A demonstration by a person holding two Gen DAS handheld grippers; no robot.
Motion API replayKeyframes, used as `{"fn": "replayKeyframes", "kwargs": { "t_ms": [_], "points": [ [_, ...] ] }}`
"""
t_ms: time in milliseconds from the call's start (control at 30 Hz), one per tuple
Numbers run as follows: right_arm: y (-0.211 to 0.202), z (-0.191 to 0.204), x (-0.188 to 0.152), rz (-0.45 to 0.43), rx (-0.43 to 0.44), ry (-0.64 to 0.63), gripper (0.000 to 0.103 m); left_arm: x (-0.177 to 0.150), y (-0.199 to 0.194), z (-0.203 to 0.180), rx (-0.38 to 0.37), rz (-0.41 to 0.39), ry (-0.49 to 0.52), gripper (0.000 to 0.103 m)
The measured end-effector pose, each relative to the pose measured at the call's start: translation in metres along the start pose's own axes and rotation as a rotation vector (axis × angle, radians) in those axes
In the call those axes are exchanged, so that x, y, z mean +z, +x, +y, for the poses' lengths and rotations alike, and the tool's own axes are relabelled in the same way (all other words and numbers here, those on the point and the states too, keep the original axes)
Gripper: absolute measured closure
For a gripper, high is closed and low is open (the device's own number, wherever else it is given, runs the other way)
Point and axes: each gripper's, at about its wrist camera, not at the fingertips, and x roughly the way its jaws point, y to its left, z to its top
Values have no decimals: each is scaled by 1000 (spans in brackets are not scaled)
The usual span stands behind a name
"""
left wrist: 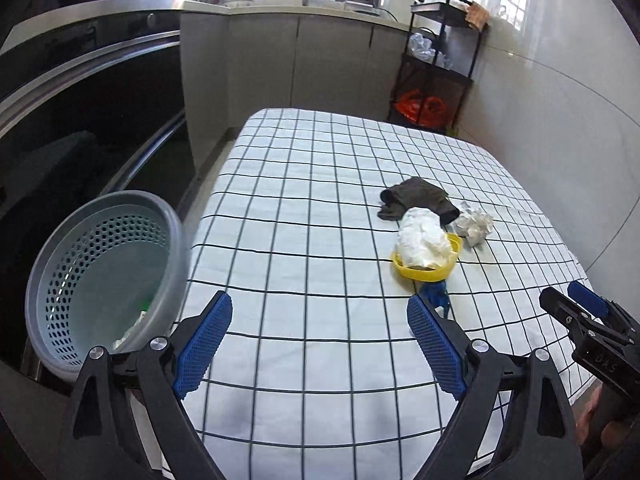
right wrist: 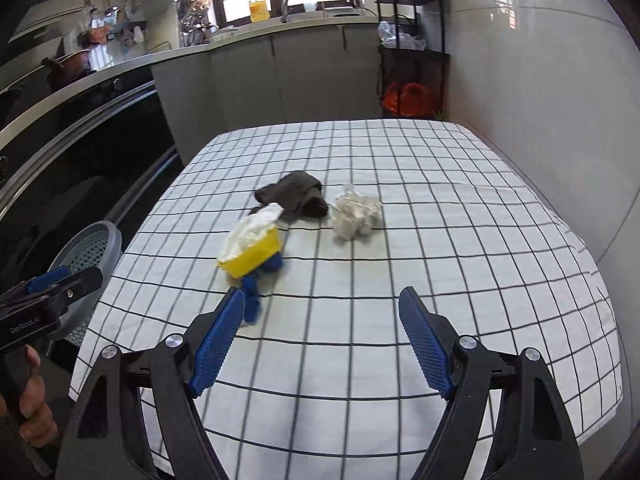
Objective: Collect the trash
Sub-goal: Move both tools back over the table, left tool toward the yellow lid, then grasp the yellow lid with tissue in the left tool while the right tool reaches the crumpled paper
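Observation:
On the checked tablecloth (left wrist: pixel 304 208) lie a dark brown cloth (left wrist: pixel 418 198) (right wrist: pixel 296 196), a crumpled white paper ball (left wrist: pixel 474 224) (right wrist: pixel 356 214), a yellow tub (left wrist: pixel 426 270) (right wrist: pixel 252 258) stuffed with white tissue (left wrist: pixel 422 240) (right wrist: pixel 252 232), and a blue scrap (left wrist: pixel 436 294) (right wrist: pixel 252 296) in front of it. A grey perforated basket (left wrist: pixel 104 272) (right wrist: pixel 90 252) stands off the table's left edge with some scraps inside. My left gripper (left wrist: pixel 320 344) is open and empty above the near table. My right gripper (right wrist: pixel 322 340) is open and empty, short of the trash; it also shows in the left wrist view (left wrist: pixel 576 308).
Dark oven fronts (left wrist: pixel 80 92) and a steel counter run along the left. Grey cabinets (left wrist: pixel 288 52) with a sink stand behind the table. A black rack (left wrist: pixel 438 64) (right wrist: pixel 412 44) with an orange bag stands at the back right. A white wall (right wrist: pixel 540 100) borders the right.

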Motion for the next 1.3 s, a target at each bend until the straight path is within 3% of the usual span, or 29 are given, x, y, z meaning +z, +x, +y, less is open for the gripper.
{"fn": "replayKeyframes", "kwargs": {
  "t_ms": [467, 967, 1033, 1167, 1300],
  "points": [
    [21, -84, -11, 26, 59, 237, 27, 9, 60, -80, -82, 15, 166, 12],
    [44, -97, -10, 40, 114, 286, 27, 24, 119, -107, -80, 56, 226, 11],
    [45, -96, -9, 38, 117, 283, 27, 25, 125, -110, -75, 65, 232, 14],
    [50, -94, -7, 41, 122, 276, 27, 27, 136, -108, -86, 94, 221, 33],
    [54, -92, -7, 47, 126, 275, 27, 29, 136, -103, -114, 102, 190, 45]
  ]
}}
